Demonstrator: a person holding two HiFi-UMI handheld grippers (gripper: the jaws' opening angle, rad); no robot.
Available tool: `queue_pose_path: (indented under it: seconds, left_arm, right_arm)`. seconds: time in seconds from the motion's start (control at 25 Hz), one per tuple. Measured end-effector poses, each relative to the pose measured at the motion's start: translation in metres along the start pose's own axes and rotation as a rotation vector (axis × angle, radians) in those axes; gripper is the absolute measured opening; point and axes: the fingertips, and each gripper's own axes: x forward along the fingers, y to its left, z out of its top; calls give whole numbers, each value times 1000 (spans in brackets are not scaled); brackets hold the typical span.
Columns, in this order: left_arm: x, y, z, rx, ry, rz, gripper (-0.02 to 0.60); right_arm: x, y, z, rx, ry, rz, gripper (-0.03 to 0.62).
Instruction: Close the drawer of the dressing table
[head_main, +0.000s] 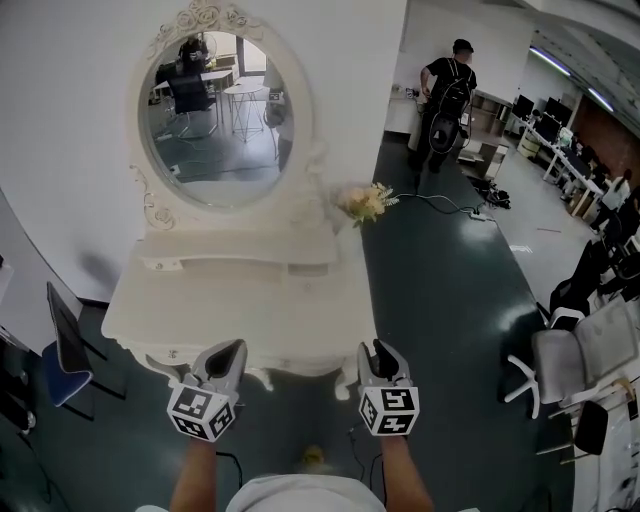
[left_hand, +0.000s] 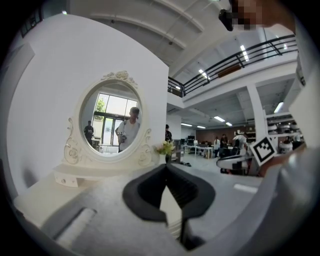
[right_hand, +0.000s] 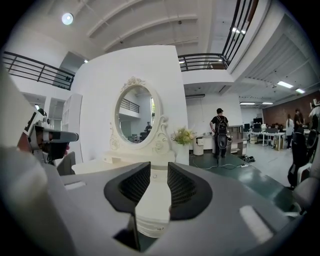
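Far left in the head view, a dark chair (head_main: 62, 345) stands on the floor beside the white dressing table (head_main: 250, 310). The table's oval mirror (head_main: 215, 120) rises at the back against the wall.

The left gripper (head_main: 228, 352) is level in front of the table's front edge, on the left side. Only the left gripper view shows its jaws clearly. There the left gripper (left_hand: 166, 167) has its tips pressed together with nothing pinched, and a narrow wedge of gap is left lower down. This view also catches the mirror (left_hand: 111, 122) head-on, with a person in a light top reflected in it.

The right gripper (head_main: 381, 352) is beside it, near the table's right front corner. In the right gripper view the right gripper (right_hand: 159, 167) has its jaws spread, and only the pale tabletop shows through the gap. Below the tabletop edge the same view shows the drawer (right_hand: 150, 222) as a front panel with a small knob. It looks to be in line with the table's front, and the head view cannot show this from above.

A bunch of flowers (head_main: 365, 203) stands at the table's back right corner. Farther right, a person in black (head_main: 447, 95) stands across the green floor, and grey office chairs (head_main: 585, 350) are at the edge.
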Motion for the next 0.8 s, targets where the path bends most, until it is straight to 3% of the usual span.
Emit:
queue_pose_path:
  seconds: [0.32,0.8]
  left_arm:
    - [30,12,5,12,21,24,0]
    - [80,77,0,2,38,21,0]
  right_arm:
    - [42,-13,6,10,9,36,92]
    - [124,-6,7,8,36,48,92]
